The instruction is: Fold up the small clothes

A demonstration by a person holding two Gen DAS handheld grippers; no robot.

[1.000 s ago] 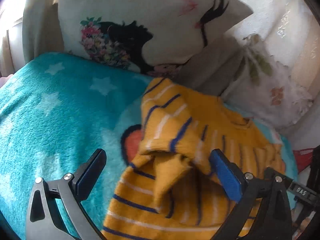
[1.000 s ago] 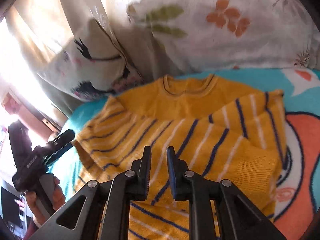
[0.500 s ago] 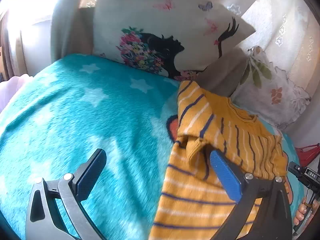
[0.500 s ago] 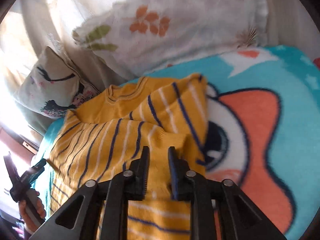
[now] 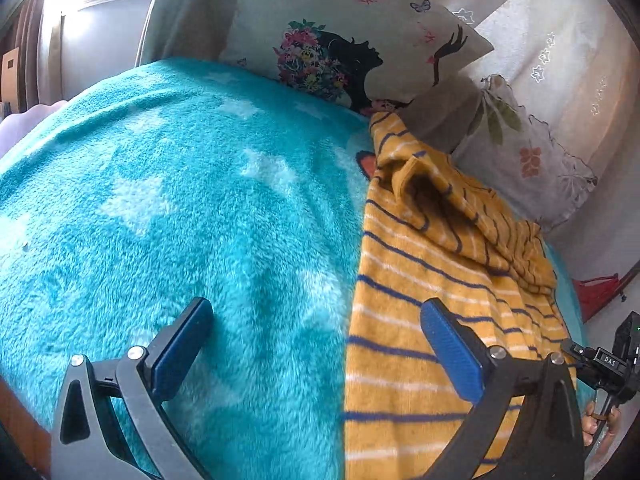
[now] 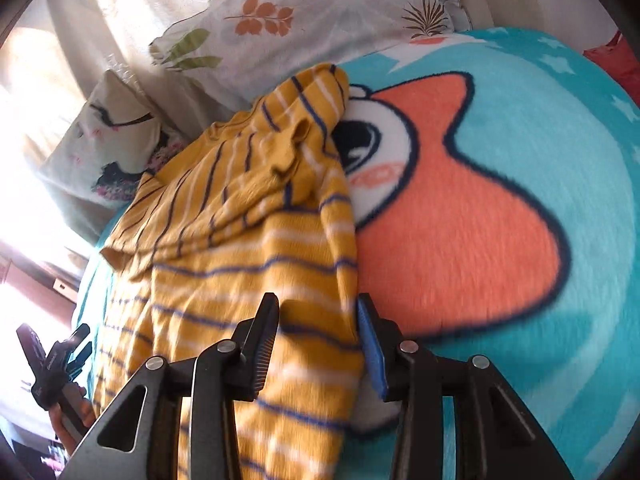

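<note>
On teal blanket (image 5: 192, 208) of bed, striped yellow sweater (image 6: 248, 264) lies with sleeves folded in. Our left claw (image 5: 316, 344) spread wide, empty. Our right claw (image 6: 316, 340) parted, straddling sweater's edge. We should pinch both layers at hem, then lift evenly toward collar.

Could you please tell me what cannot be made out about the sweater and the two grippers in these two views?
- Striped sweater: its bottom hem is cut off by the lower edge in both views.
- Its neckline is hidden under the folded-over sleeves.
- Right gripper: jaws apart, straddling the sweater's edge; motion blur hides whether they touch it.
- Left gripper: jaws wide open; height above the blanket unclear.
</note>
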